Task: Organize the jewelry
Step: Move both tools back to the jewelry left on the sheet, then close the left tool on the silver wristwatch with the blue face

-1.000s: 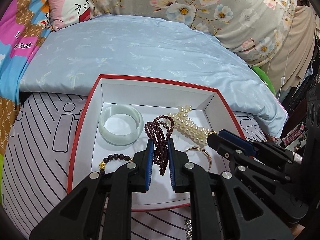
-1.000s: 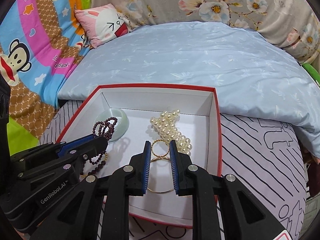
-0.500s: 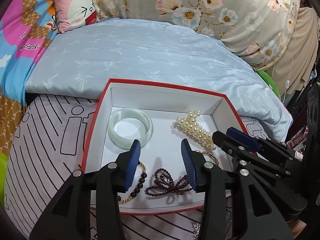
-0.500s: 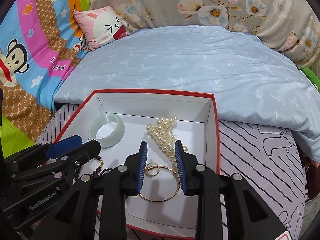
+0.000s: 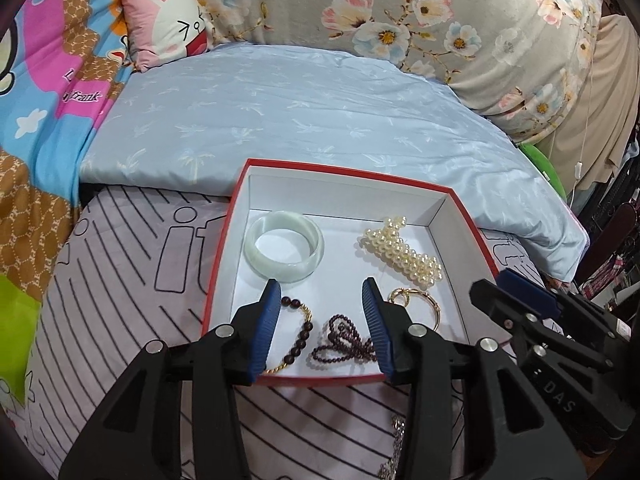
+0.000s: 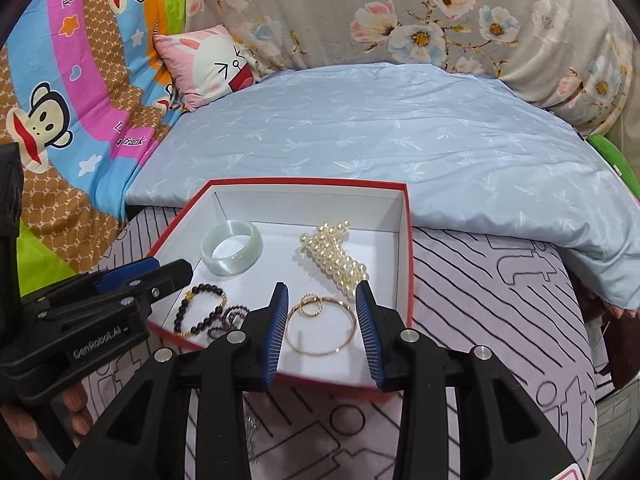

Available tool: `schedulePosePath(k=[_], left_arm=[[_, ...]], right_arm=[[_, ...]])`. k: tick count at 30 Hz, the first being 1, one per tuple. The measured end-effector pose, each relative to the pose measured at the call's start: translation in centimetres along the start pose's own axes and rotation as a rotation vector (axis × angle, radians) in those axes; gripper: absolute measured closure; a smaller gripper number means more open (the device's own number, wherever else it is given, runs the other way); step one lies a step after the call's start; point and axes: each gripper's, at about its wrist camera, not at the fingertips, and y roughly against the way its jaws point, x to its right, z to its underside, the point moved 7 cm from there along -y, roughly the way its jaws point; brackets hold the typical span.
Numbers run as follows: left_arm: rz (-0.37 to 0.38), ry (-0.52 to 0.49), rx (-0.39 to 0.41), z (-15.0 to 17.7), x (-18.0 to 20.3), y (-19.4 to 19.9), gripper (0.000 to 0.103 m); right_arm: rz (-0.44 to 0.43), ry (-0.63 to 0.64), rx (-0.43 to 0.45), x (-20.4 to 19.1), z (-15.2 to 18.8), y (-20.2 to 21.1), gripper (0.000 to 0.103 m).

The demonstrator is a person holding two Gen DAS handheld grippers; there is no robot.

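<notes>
A red box with a white inside [image 5: 240, 184] [image 6: 404, 240] sits on the bed. In it lie a pale green bangle [image 5: 284, 245] [image 6: 232, 247], a pearl piece [image 5: 404, 254] [image 6: 334, 254], a gold hoop with a small ring [image 5: 418, 300] [image 6: 322, 326], a dark bead bracelet with gold parts [image 5: 298, 336] [image 6: 200, 308] and a dark red bead strand [image 5: 340, 340] [image 6: 232, 316]. My left gripper [image 5: 320, 292] is open and empty above the bead strand. My right gripper [image 6: 322, 294] is open and empty above the gold hoop.
A thin gold ring [image 6: 347, 420] and a silver chain [image 6: 250, 436] [image 5: 394, 452] lie on the striped lilac sheet in front of the box. A light blue quilt [image 5: 300, 108] lies behind the box. A pink cushion [image 5: 168, 36] and floral pillows lie at the back.
My left gripper opened and let the dark red bead strand drop into the box. My right gripper opened wider over the gold hoop. Both grippers drew back toward me.
</notes>
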Motion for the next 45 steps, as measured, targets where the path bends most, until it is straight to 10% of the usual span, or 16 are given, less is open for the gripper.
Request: schedulePosePath(k=[30,45], left_arm=[[-0.060,0.069,-0.160,17.1,-2.7,8.8,0.038],[-0.155,0.191,-0.215,15.9,-0.8,4.8,0.037]], right_arm=[[0.022,-0.048,-0.121,-0.4,15.8,9.7,0.058],[0.026,-0.076,-0.104,0.5,15.2,9.7,0.058]])
